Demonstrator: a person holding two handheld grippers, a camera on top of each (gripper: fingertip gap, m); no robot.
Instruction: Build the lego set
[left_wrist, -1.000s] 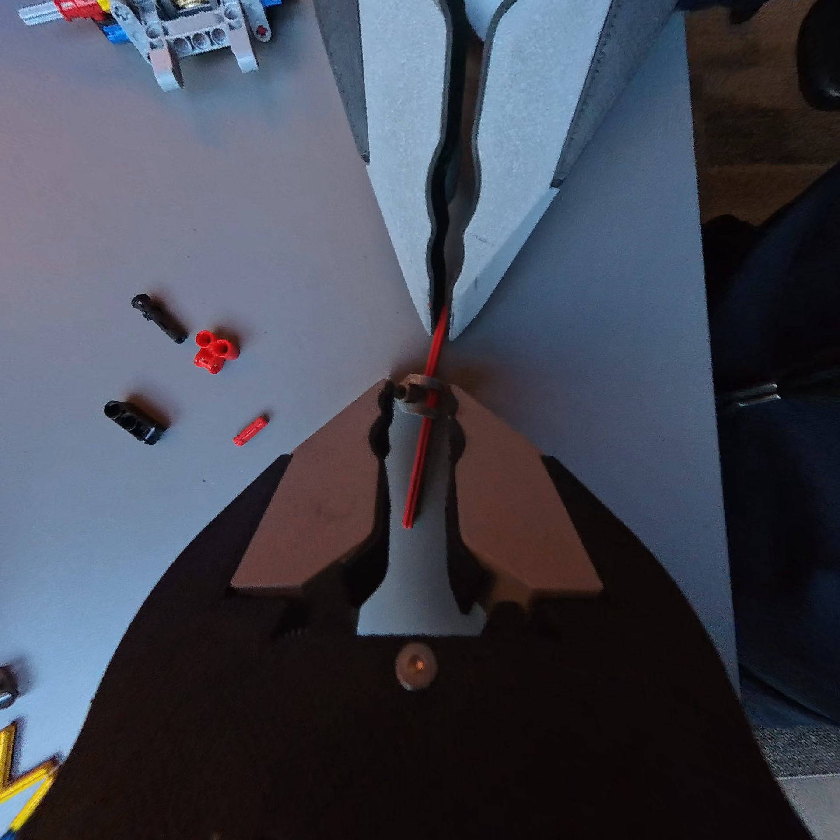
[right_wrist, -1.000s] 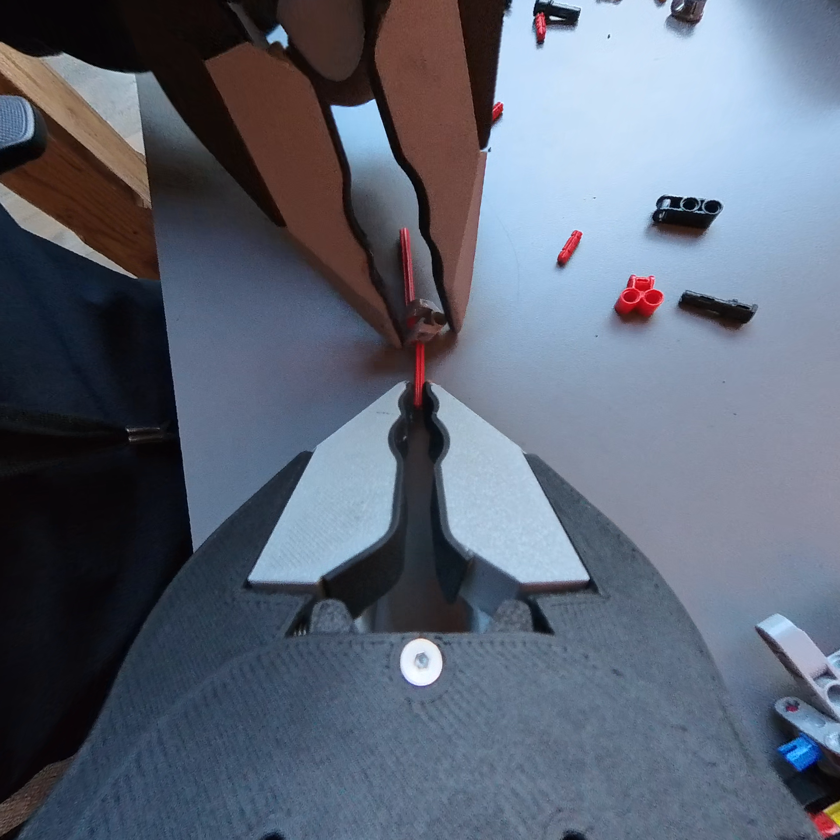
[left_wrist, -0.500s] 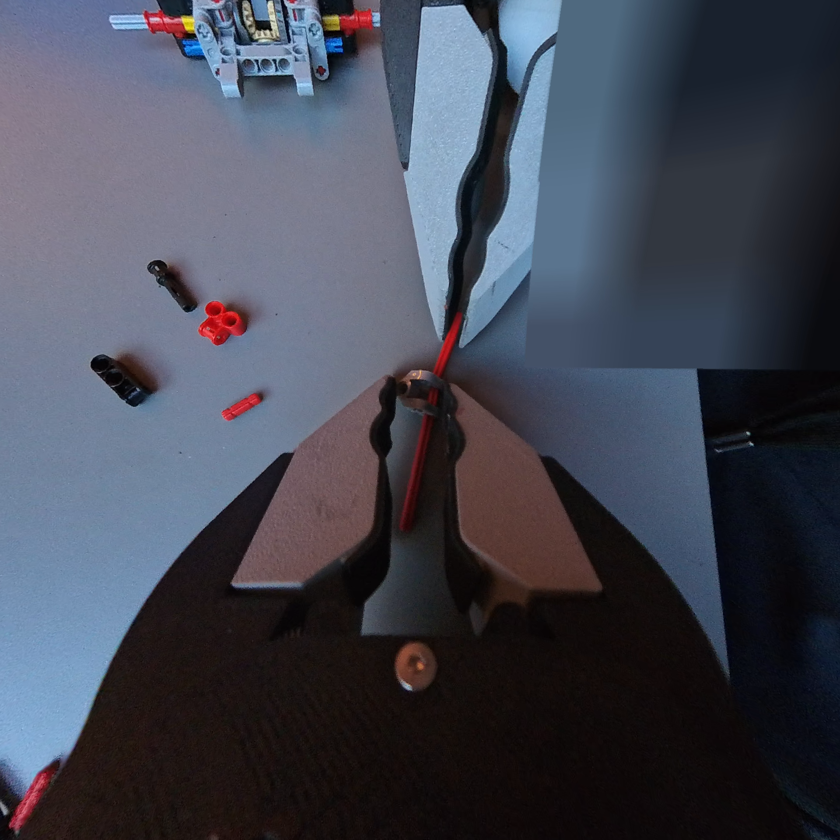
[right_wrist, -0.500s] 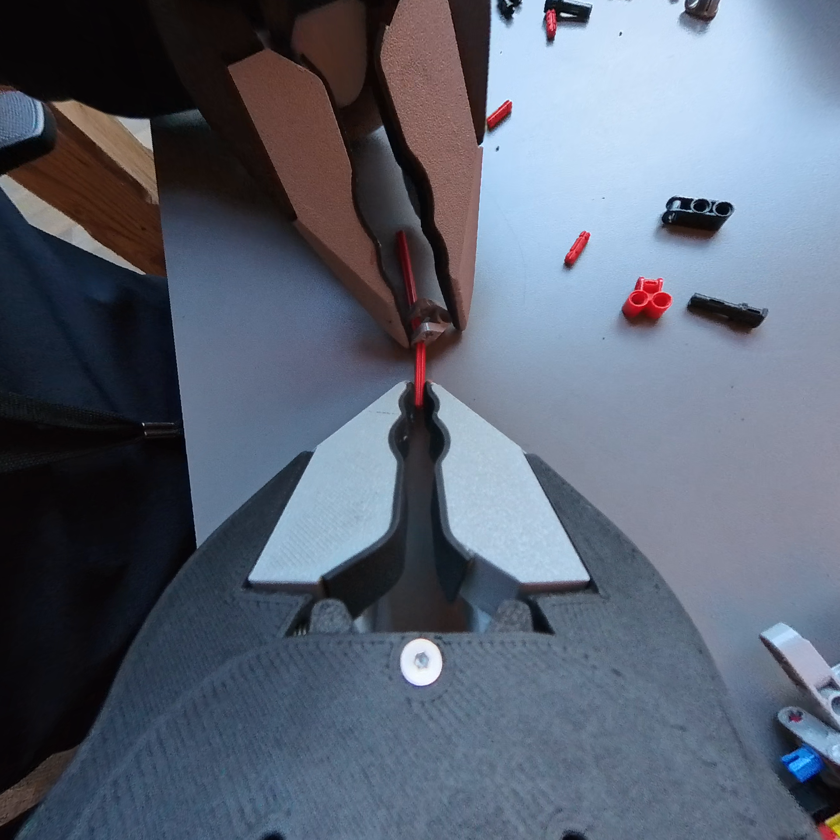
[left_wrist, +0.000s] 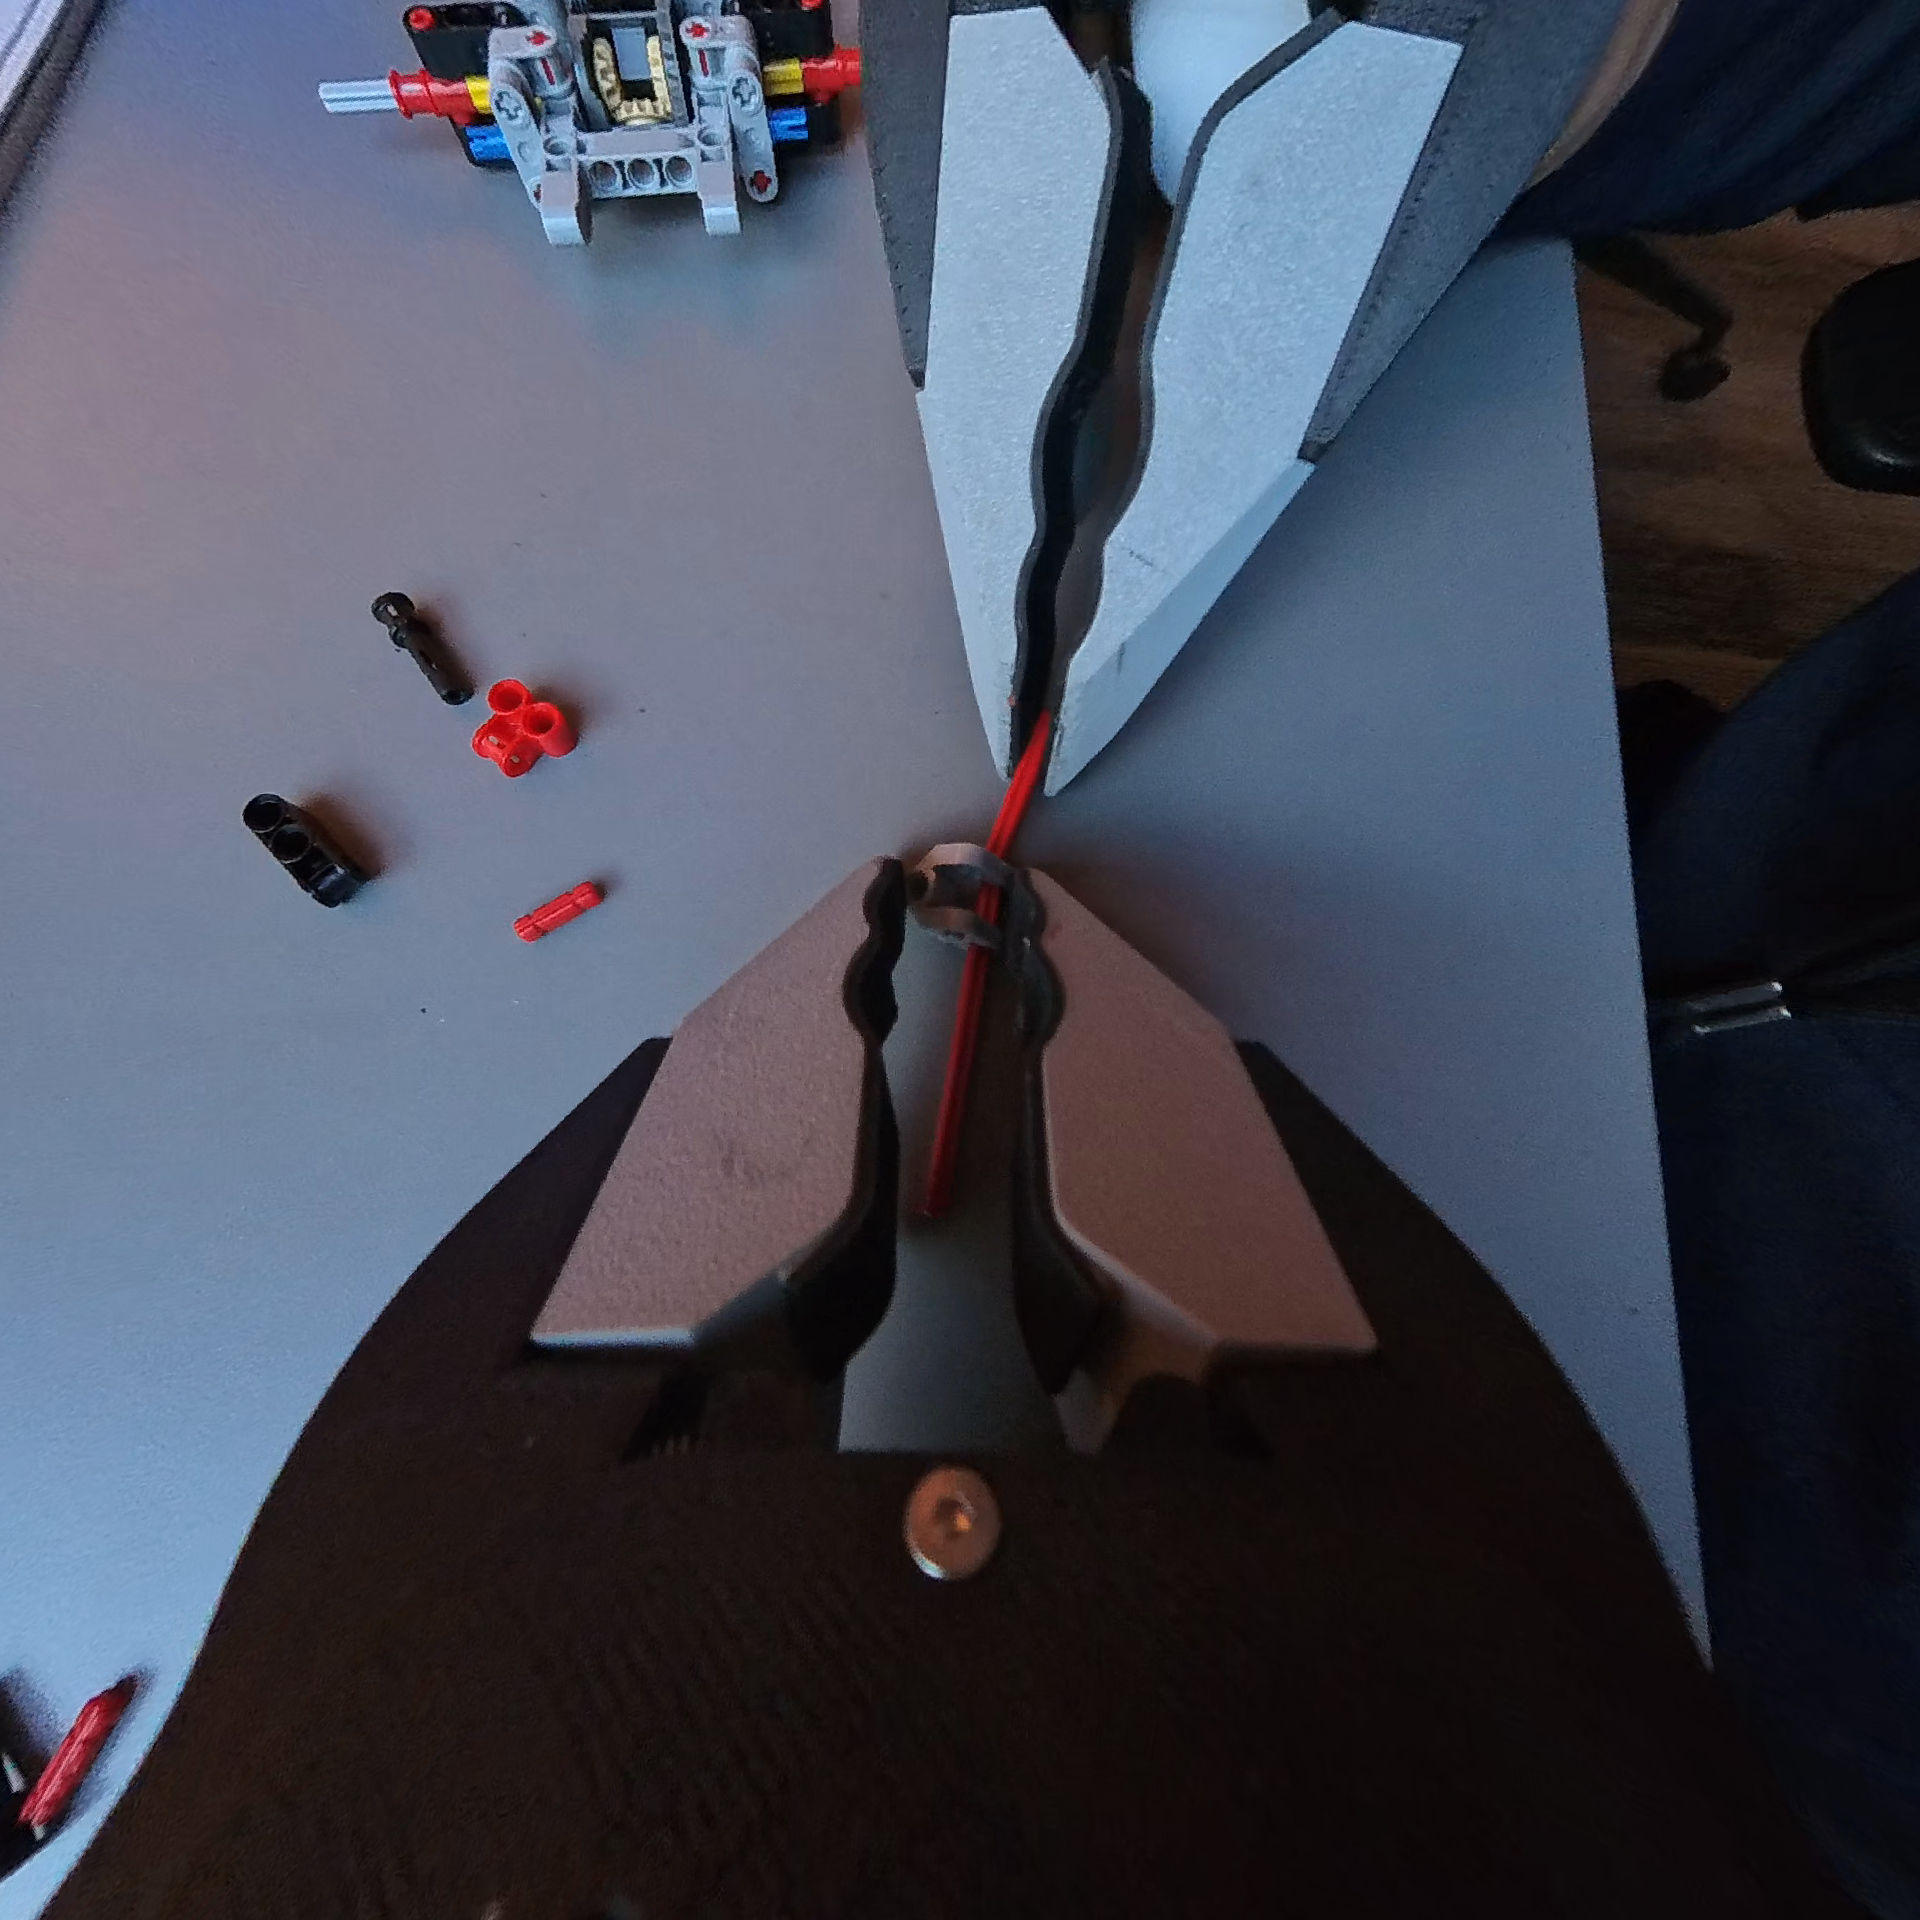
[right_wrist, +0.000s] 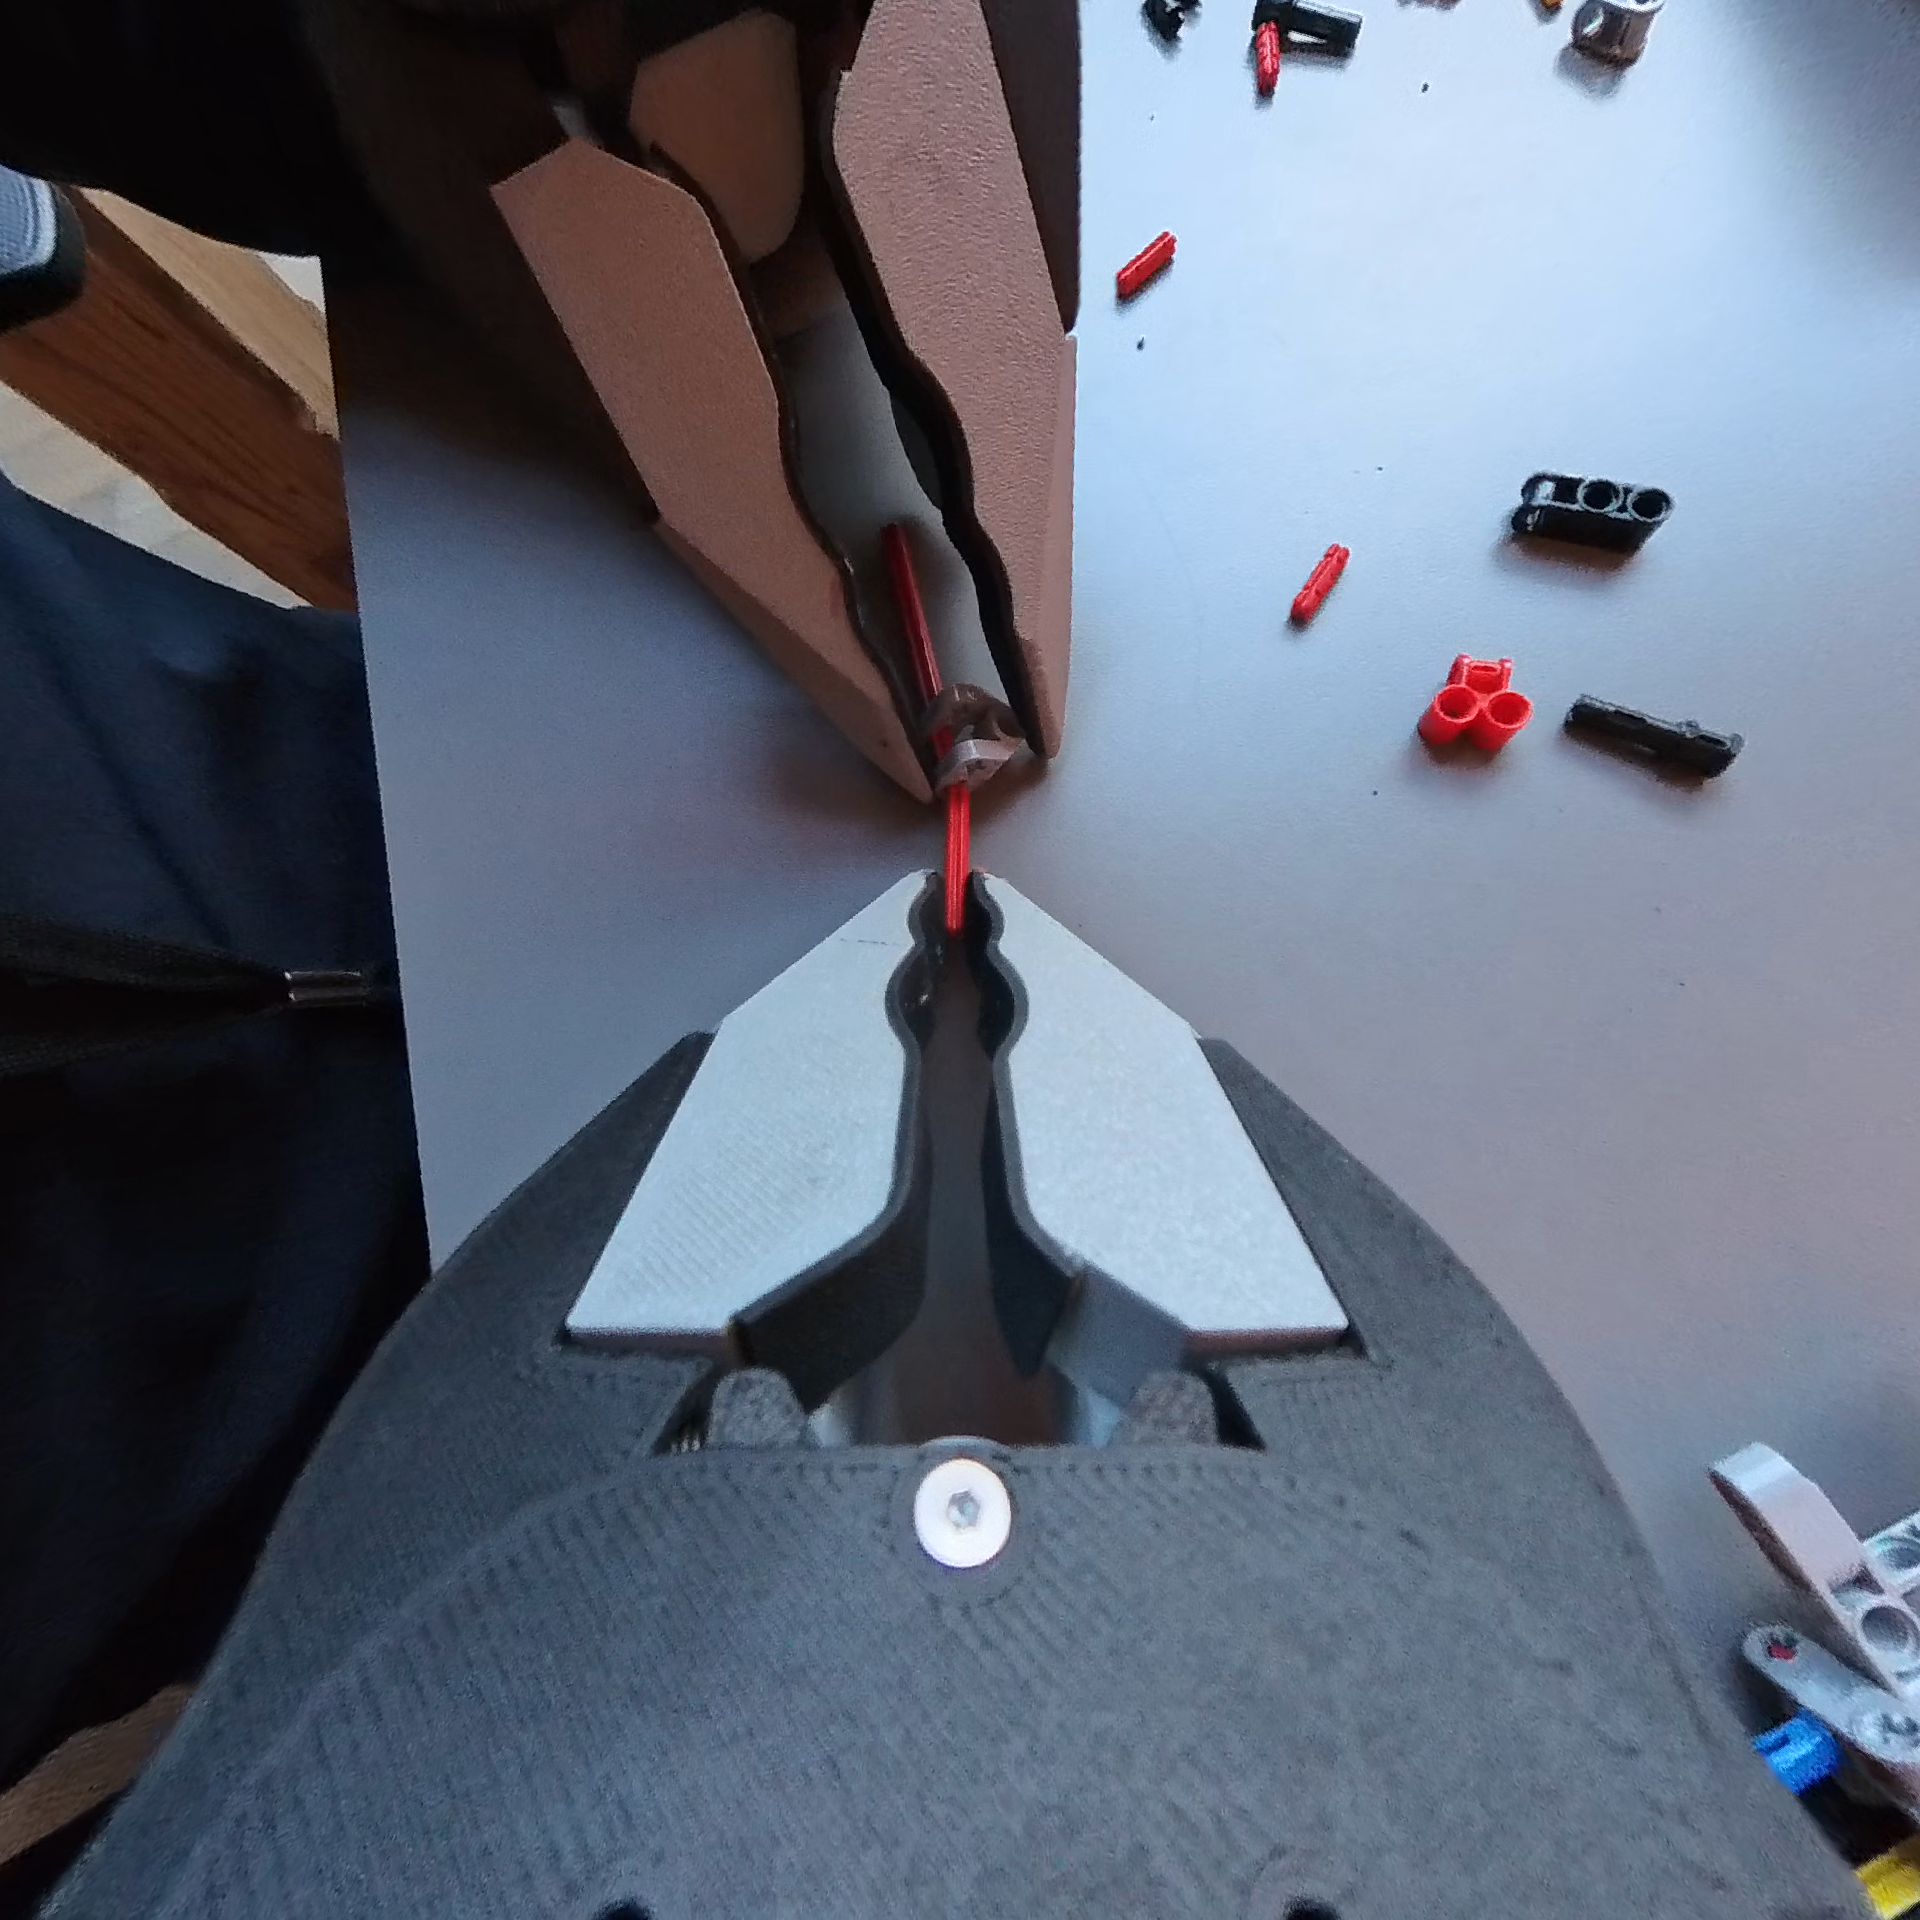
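At the table's near edge: right gripper (right_wrist: 952, 896) pinches one end of red axle (left_wrist: 966, 1023) | left gripper (left_wrist: 961, 896) clamps grey connector (left_wrist: 951, 891) threaded on that axle | left of them: small red pin (left_wrist: 558, 910), red connector (left_wrist: 523, 725), black beam (left_wrist: 301, 847) | far: grey assembly (left_wrist: 623, 114) on grey table (left_wrist: 520, 416).

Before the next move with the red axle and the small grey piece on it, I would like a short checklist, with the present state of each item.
1. Right gripper shut on one end of the red axle: ok.
2. Grey connector sits between the left gripper fingertips: ok.
3. Both left pads press the connector: cannot tell; a gap seems to show at one pad.
4. Axle passes through the connector, its far end between the left fingers: ok.
5. Loose parts, red connector and short red pin, lie apart from both grippers: ok.
6. Work is close to the table edge: not ok.
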